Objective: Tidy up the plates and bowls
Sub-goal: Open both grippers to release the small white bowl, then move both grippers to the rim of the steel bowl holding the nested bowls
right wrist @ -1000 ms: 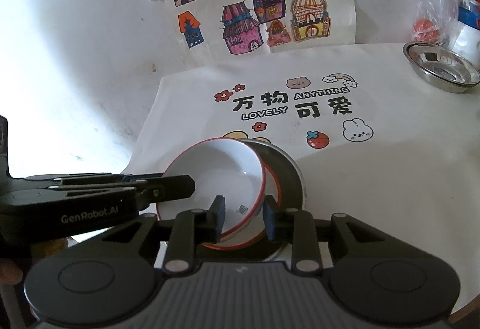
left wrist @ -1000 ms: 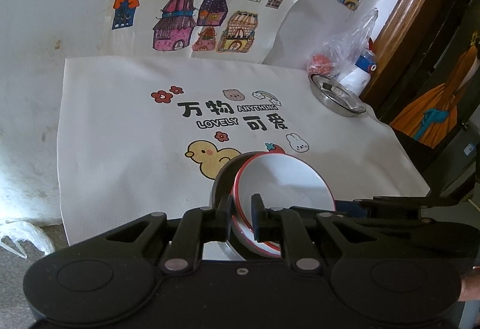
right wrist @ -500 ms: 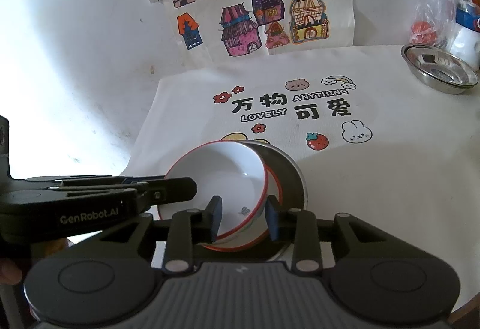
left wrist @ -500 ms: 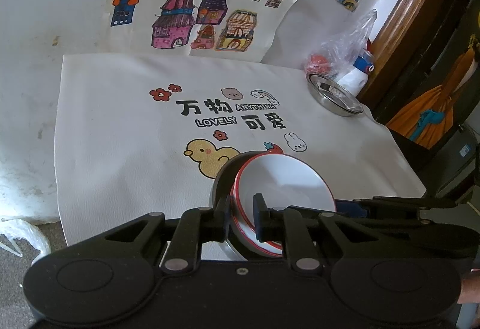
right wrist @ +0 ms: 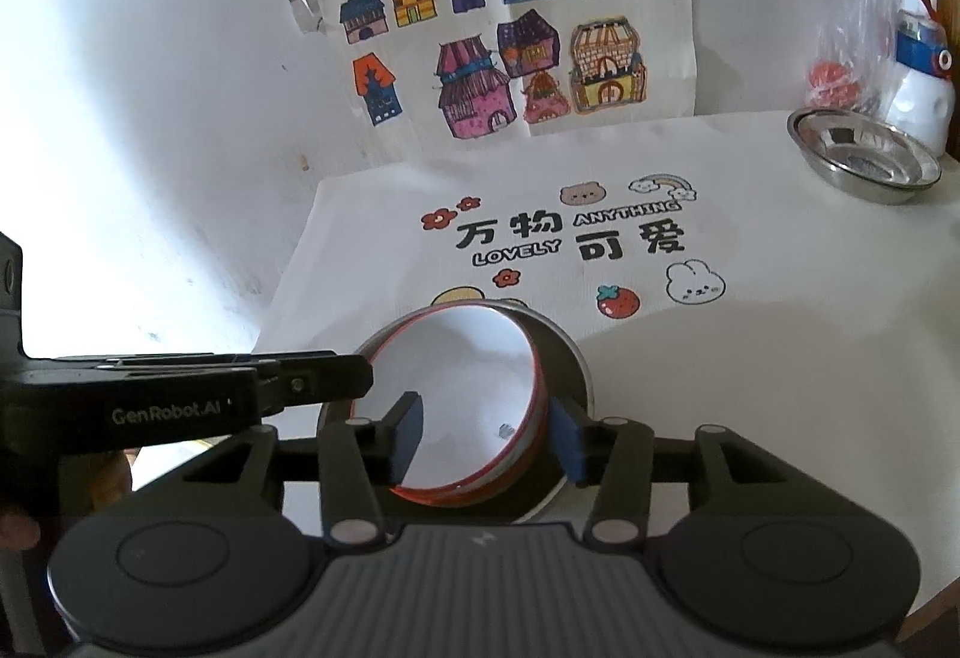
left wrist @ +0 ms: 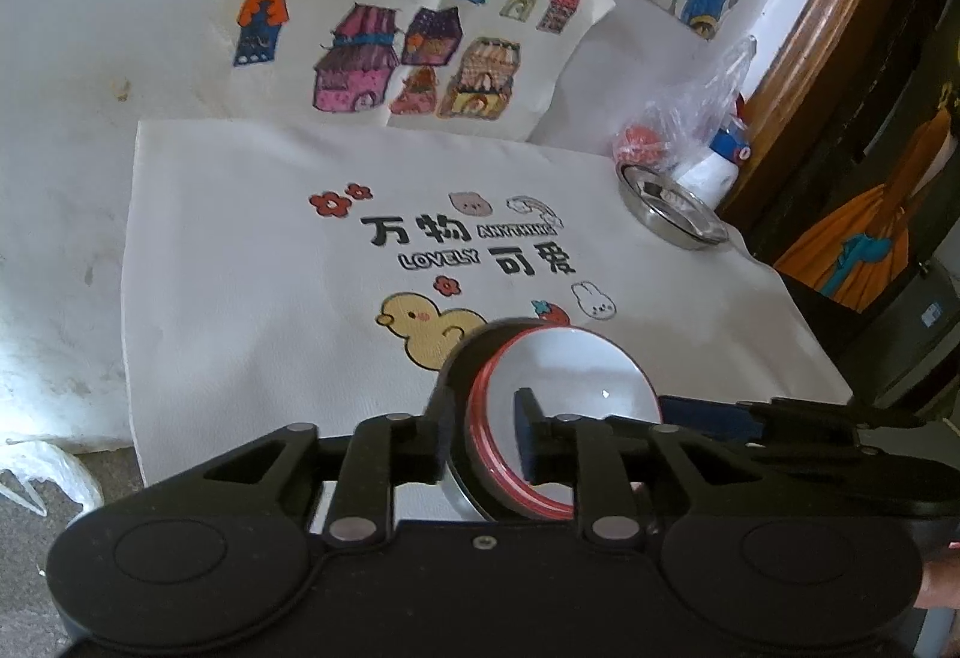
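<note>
white cloth covers the table point(right wrist: 150, 166), and a printed mat point(right wrist: 750, 358) with cartoon animals and dark lettering lies across its middle. behind it, at 12 o'clock, a sheet of coloured house drawings point(right wrist: 510, 58) leans upright.

near the front edge of the mat sits a white bowl with a red rim point(right wrist: 462, 388), nested in a second red-rimmed bowl, and both rest inside a steel bowl point(right wrist: 570, 364). the stack covers part of a yellow duck print.

the right tool point(right wrist: 485, 436) is spread, its fingers straddling the right wall of the red-rimmed bowl: one blue pad inside, one outside between it and the steel wall. whether the pads touch the rim cannot be told.

in the left wrist view the left tool point(left wrist: 480, 442) is likewise spread across the bowl stack point(left wrist: 558, 406) at its left side, one finger inside the white bowl, the other outside the steel one, with a gap showing.

at 2 o'clock, well apart from the stack, a second steel dish point(right wrist: 864, 160) stands empty near the mat's far corner, just beside a clear plastic bag point(right wrist: 852, 28) and a white and blue bottle point(right wrist: 921, 88).
</note>
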{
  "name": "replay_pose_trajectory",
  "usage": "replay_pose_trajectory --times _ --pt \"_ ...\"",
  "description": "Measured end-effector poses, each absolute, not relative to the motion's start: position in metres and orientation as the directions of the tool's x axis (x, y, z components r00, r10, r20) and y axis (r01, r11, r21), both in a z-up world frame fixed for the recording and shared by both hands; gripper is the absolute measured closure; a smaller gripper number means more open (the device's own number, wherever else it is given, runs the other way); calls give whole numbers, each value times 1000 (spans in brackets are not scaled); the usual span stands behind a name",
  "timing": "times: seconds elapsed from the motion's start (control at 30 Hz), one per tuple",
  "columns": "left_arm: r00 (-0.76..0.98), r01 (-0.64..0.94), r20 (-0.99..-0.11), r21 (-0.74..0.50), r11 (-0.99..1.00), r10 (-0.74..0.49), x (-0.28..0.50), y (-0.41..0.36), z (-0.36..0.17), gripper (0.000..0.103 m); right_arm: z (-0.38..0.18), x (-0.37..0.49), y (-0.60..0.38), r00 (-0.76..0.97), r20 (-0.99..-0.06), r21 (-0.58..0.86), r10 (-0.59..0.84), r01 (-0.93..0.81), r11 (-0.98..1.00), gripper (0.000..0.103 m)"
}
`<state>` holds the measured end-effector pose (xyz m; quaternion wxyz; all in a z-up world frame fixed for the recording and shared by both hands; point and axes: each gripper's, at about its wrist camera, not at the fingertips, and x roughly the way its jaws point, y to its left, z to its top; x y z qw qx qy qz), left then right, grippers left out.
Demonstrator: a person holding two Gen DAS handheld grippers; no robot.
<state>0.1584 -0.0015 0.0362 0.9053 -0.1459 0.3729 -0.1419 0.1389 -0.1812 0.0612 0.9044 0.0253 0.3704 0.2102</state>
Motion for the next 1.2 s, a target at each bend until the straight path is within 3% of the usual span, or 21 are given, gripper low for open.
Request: replay_pose_trajectory --times 0.13,0.2,0.33,0.57,0.73,1.0,1.2 --pt "694 132 -628 -371 919 -353 157 3 39 71 66 134 -183 654 -645 190 395 -363 912 42" --pt "702 124 -622 -372 920 -346 156 6 41 63 67 132 -183 666 -638 180 386 -359 916 34" --pt "742 99 -591 -370 924 -316 151 12 46 31 72 127 -183 699 -620 153 357 -339 928 14" --pt "798 68 -544 -346 936 -259 141 21 54 7 79 113 -188 756 -579 106 304 -300 948 0" --pt "812 52 -534 -333 942 -234 132 25 56 1 82 103 -192 787 -551 90 278 -275 957 0" --pt "835 21 -525 -275 961 -168 116 30 52 1 78 80 -197 867 -462 50 187 -185 981 0" --pt "826 12 -541 -266 964 -160 111 31 44 1 68 71 -204 872 -466 61 153 -141 988 0"
